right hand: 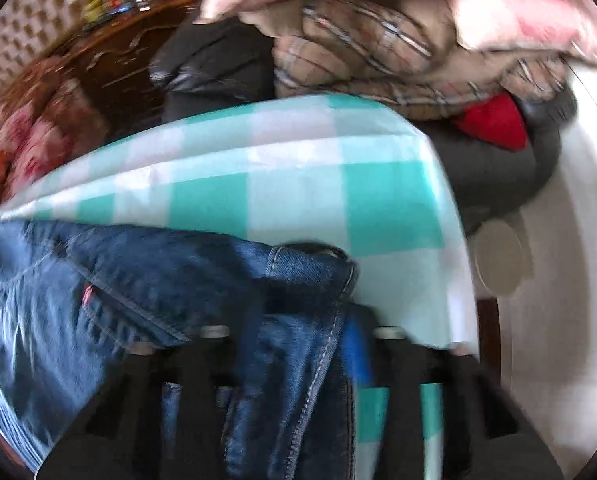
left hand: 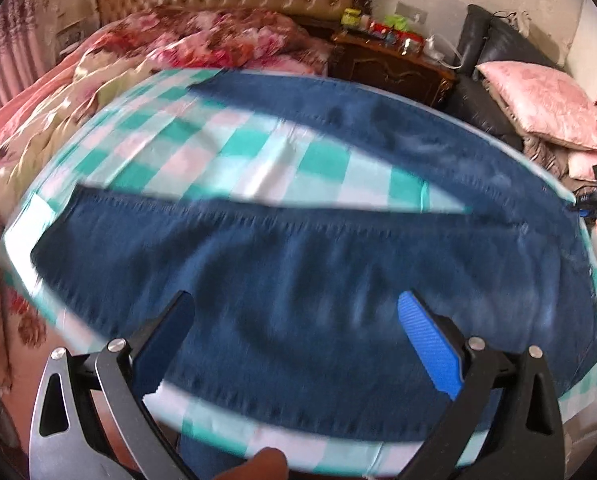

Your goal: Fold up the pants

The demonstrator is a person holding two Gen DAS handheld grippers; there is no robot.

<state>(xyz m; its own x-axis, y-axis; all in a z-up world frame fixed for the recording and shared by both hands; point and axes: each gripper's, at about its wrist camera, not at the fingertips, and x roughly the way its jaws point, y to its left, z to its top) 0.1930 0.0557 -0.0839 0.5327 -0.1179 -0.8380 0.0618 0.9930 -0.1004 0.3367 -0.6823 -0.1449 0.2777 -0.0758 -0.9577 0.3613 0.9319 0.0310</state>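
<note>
a: where are the pants (left hand: 298, 264) lying?
b: spread flat on the checked surface (left hand: 258, 160), long axis running left to right in the left wrist view, legs splayed toward the left, waist toward the right edge.
a: left tongs (left hand: 294, 344)?
b: held wide open just above the near leg, nothing gripped; contact can't be told through the blur.
a: right tongs (right hand: 310, 344)?
b: nearly closed, a fold of denim at the waist corner pinched between them, near the surface's right corner.
a: what does the next move turn on?
b: probably the near leg being grabbed by the left tongs, directly below them, so one leg can be carried across onto the other.
</note>
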